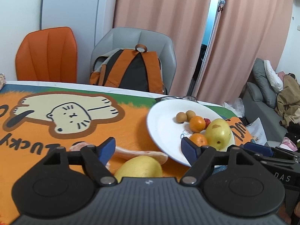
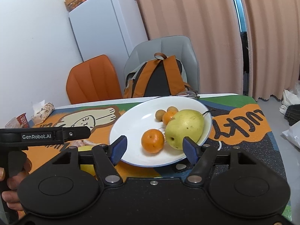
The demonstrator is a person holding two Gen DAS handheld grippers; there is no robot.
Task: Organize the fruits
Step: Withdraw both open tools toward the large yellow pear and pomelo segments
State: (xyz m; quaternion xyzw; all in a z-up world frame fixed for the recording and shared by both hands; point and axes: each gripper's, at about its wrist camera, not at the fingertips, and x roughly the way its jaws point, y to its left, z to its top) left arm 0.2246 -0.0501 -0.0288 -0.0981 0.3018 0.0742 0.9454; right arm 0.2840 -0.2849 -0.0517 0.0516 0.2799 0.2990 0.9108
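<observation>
1. The left hand-held gripper (image 1: pixel 149 151) is being held wide open just above the bench (image 1: pixel 131 120), with nothing gripped; a yellow fruit (image 1: pixel 139 166) is being seen low between its fingers, resting on the orange mat (image 1: pixel 37 150).
2. Pinkish peeled pieces (image 1: pixel 135 153) are being seen just beyond that fruit, touching the near-left rim of the white plate (image 1: pixel 163 127).
3. The right hand-held gripper (image 2: pixel 155 148) is also being kept wide open and empty, poised over the plate's near rim.
4. On the plate, a pear (image 2: pixel 184 129) and a mandarin (image 2: pixel 152 140) are being framed between the right fingers; a second mandarin (image 2: pixel 168 117) and two small brown fruits (image 2: pixel 160 114) are being seen farther back.
5. Bare plate surface is being shown to the left of the fruit.
6. The bench's right edge (image 2: pixel 270 131) is being seen near the plate, with floor beyond.
</observation>
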